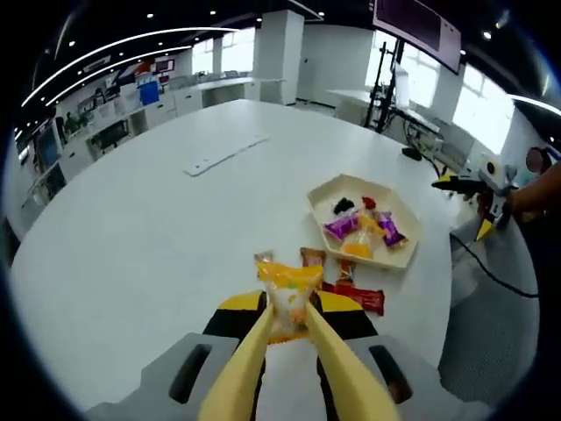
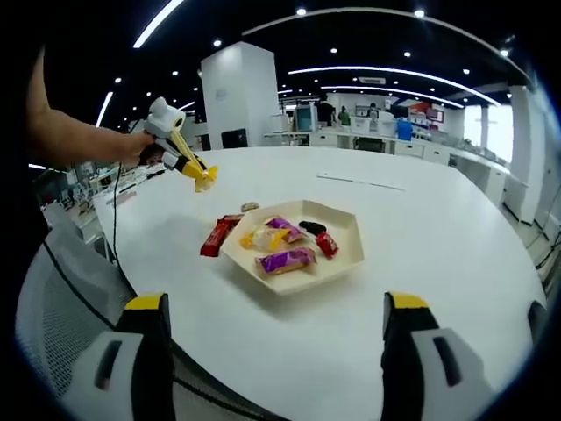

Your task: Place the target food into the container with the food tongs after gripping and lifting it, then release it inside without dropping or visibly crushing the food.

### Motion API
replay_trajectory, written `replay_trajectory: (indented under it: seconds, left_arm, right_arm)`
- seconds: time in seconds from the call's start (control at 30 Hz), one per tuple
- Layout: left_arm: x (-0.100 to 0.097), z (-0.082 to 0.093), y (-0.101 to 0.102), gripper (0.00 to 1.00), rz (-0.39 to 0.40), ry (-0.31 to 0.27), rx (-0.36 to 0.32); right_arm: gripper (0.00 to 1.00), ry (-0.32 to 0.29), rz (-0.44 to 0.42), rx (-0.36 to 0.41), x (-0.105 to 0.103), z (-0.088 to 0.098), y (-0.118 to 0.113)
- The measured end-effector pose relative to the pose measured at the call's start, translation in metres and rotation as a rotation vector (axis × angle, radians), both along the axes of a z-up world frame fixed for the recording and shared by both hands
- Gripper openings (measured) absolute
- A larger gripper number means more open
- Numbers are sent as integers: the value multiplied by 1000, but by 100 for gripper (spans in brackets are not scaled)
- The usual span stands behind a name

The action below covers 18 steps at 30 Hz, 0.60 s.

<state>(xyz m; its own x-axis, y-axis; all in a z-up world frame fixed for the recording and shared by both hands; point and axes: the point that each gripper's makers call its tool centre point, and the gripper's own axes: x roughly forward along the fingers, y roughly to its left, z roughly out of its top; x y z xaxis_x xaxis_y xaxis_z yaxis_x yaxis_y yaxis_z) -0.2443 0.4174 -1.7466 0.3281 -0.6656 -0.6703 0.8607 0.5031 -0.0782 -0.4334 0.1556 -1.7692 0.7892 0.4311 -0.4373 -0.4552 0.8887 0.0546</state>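
Tongs in the left gripper are clamped on an orange-and-yellow snack packet, held up above the white tabletop, short of the hexagonal tray. Beside the tray's near edge lies a red wrapped bar. Inside the tray sit purple packets and a red sweet. Right gripper hangs over the tabletop edge, jaws wide apart, holding nothing, facing the tray.

grey gripper, yellow-tipped black jaws
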Motion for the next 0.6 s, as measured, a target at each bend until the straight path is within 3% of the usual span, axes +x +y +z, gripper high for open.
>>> replay_trajectory:
  seconds: [0.23,0.6]
  left_arm:
    - [4,12,5,17,-4,-6,2]
    - [4,18,1,17,-22,-12,8]
  right_arm:
    - [100,-30,18,-14,1,3,3]
    - [100,-27,19,-20,1,3,3]
